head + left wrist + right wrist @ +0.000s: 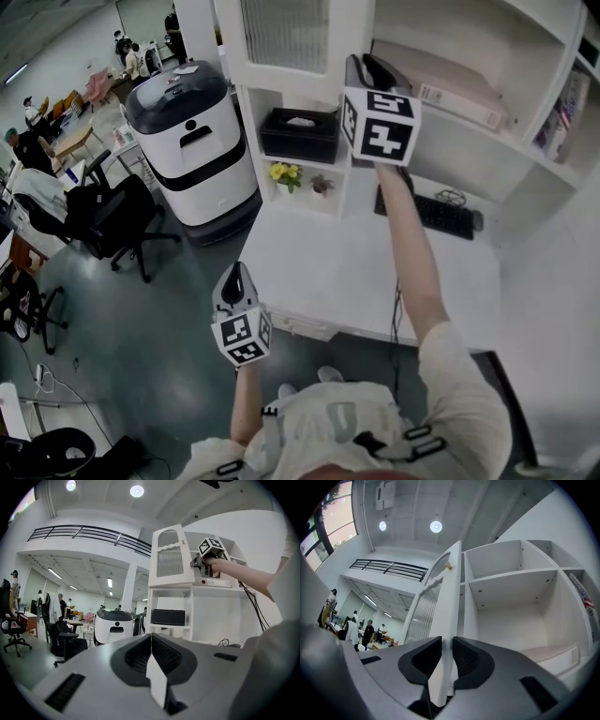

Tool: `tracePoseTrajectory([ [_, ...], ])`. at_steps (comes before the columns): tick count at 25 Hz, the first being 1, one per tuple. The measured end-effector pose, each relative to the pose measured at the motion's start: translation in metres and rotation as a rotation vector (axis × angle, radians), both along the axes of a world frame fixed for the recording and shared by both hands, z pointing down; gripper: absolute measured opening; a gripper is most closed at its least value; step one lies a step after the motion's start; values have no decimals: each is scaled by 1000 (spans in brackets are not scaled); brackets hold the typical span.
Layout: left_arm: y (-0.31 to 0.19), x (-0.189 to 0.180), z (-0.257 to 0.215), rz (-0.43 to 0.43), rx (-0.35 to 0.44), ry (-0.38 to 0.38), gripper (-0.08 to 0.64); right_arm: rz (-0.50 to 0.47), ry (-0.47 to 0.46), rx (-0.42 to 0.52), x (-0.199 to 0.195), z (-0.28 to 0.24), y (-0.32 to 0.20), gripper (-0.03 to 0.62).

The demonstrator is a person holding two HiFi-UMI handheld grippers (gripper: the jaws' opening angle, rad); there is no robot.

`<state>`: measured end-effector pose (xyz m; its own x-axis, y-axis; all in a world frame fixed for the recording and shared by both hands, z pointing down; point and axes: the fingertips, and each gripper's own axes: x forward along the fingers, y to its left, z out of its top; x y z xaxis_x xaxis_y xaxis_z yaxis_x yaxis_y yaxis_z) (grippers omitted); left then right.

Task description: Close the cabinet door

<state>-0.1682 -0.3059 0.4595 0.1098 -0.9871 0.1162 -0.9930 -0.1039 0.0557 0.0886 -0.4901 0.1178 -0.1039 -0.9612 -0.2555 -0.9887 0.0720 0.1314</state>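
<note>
Pinches the free edge of the white cabinet door (449,588) between the jaws of the right gripper (446,644), arm stretched up above the worktop (319,272). Shows the door swung out, edge-on before the open shelf compartment (520,602), ribbed panel (423,616) facing the office side. Holds the left gripper (151,637) low near the worktop's front edge, jaws pressed together, nothing between them.

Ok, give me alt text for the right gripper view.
The right tool grips the edge of a white cabinet door that stands open, its ribbed glass panel to the left. White shelves fill the right; people stand far off at the left.
</note>
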Motion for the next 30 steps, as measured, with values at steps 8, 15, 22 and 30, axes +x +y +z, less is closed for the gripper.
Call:
tracePoseTrajectory([
  [8, -5, 1, 2, -25, -3, 5, 6, -7, -7, -1, 8, -1, -12, 72],
  [15, -12, 5, 1, -39, 5, 0, 6, -12, 6, -10, 15, 0, -25, 72],
  [22, -13, 9, -2, -57, 6, -8, 6, -26, -9, -11, 20, -2, -35, 72],
  [30, -12, 7, -2, -87, 4, -18, 6, -9, -17, -16, 31, -4, -46, 72],
])
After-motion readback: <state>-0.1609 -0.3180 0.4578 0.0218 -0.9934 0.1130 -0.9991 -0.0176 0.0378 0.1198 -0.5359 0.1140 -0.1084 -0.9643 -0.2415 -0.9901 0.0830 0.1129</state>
